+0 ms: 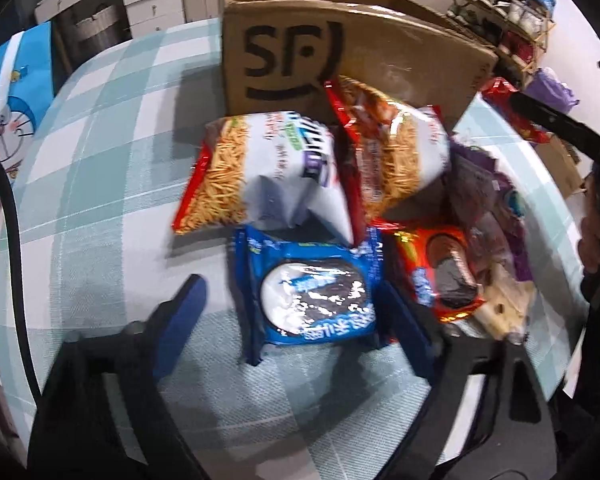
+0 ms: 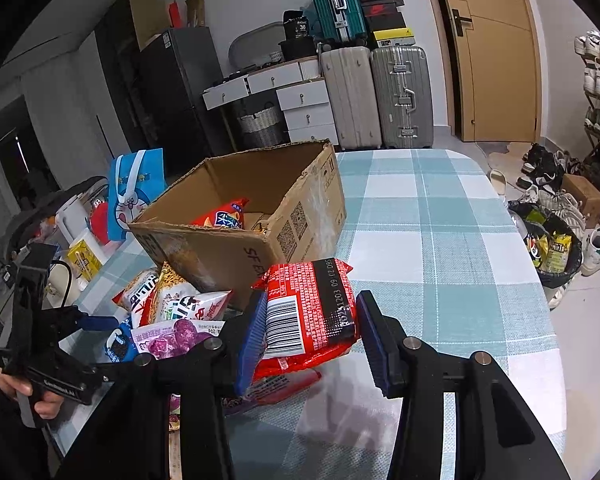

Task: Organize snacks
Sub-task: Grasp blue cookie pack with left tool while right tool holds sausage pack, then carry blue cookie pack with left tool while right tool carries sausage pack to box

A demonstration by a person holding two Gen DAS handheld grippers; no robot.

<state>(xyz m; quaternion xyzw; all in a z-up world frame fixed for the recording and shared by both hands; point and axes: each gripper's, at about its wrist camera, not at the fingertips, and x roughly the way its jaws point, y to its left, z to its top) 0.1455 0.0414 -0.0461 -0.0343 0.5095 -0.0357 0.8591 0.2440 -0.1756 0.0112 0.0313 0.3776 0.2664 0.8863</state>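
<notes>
Snack packets lie in a loose pile on the desk point(image 2: 440, 240), which is covered with a blue-and-white checked cloth, directly in front of an open cardboard box point(image 2: 260, 216).

Left wrist view: the left hand-held gripper point(image 1: 292, 304) has its jaws spread wide on either side of a blue cookie packet point(image 1: 312, 296). Both blue pads stand apart from the packet's edges, so nothing is gripped. The packet lies flat on the cloth. Beyond it are two noodle-snack bags point(image 1: 260, 172), leaning against each other and against the box wall printed "SF". To the right of the blue packet lies an orange-red cookie packet point(image 1: 440, 272), with a purple-printed bag point(image 1: 488, 200) beside it.

Right wrist view: the right hand-held gripper point(image 2: 312, 332) is open, jaws wide. A red packet point(image 2: 312, 320) with barcode facing up sits between them. The left pad is touching or very nearly touching the packet's edge; the right pad is clearly apart from it. The red packet rests on top of other wrappers at the pile's right edge, just beside the box corner.

Inside the box one red snack bag point(image 2: 224, 218) is visible.

A blue cartoon gift bag point(image 2: 134, 196) stands left of the box.
</notes>
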